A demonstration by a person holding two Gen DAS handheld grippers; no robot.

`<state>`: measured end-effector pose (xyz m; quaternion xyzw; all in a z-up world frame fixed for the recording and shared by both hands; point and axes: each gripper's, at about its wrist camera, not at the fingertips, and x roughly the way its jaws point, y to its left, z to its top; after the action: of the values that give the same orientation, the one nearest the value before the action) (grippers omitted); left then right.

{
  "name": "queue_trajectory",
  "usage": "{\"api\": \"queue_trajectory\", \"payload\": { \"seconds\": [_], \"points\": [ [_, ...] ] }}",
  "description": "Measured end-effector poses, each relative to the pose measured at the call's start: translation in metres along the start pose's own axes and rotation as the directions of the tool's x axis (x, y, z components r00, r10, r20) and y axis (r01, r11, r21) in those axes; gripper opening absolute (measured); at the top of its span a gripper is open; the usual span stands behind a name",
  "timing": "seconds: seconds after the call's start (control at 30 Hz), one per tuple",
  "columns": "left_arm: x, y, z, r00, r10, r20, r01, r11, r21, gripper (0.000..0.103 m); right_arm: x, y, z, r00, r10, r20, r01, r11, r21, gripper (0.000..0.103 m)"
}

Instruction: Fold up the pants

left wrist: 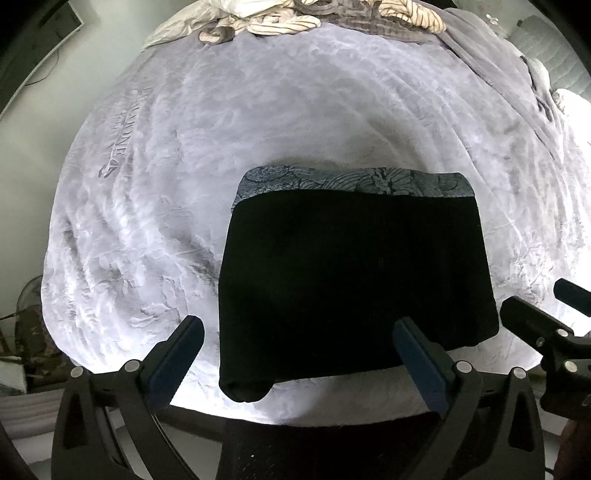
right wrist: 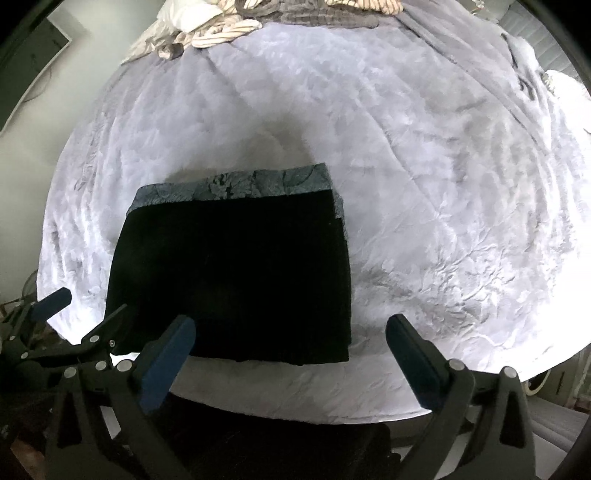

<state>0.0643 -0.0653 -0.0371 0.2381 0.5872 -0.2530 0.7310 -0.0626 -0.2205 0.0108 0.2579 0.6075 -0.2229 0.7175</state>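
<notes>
Nearest the cameras, the left gripper [left wrist: 299, 332] hangs above the bed's near edge with its jaws spread wide and nothing between its blue pads; one black finger [left wrist: 413, 347] overlaps the sight of the cloth without pressing it. Just beside it, the right gripper [right wrist: 291, 332] is equally wide open and holds nothing. Below them the folded black pants [left wrist: 354, 280] lie flat as a neat rectangle near the bed's near edge, a grey-blue leaf-patterned band [left wrist: 354, 181] along their far side. They rest on a pale lilac plush blanket [left wrist: 258, 122]. At the far edge lies a heap of striped cream bedding [left wrist: 280, 22].
</notes>
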Motion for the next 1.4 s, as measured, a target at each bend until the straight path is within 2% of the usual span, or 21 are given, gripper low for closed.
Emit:
{"api": "queue_trajectory", "payload": {
  "seconds": [1.4],
  "points": [
    [-0.009, -0.008, -0.007, 0.998, 0.063, 0.015, -0.063, 0.998, 0.03, 0.103, -0.001, 0.005, -0.01, 0.999, -0.05, -0.018, 0.051, 0.999, 0.014, 0.103]
  ]
}}
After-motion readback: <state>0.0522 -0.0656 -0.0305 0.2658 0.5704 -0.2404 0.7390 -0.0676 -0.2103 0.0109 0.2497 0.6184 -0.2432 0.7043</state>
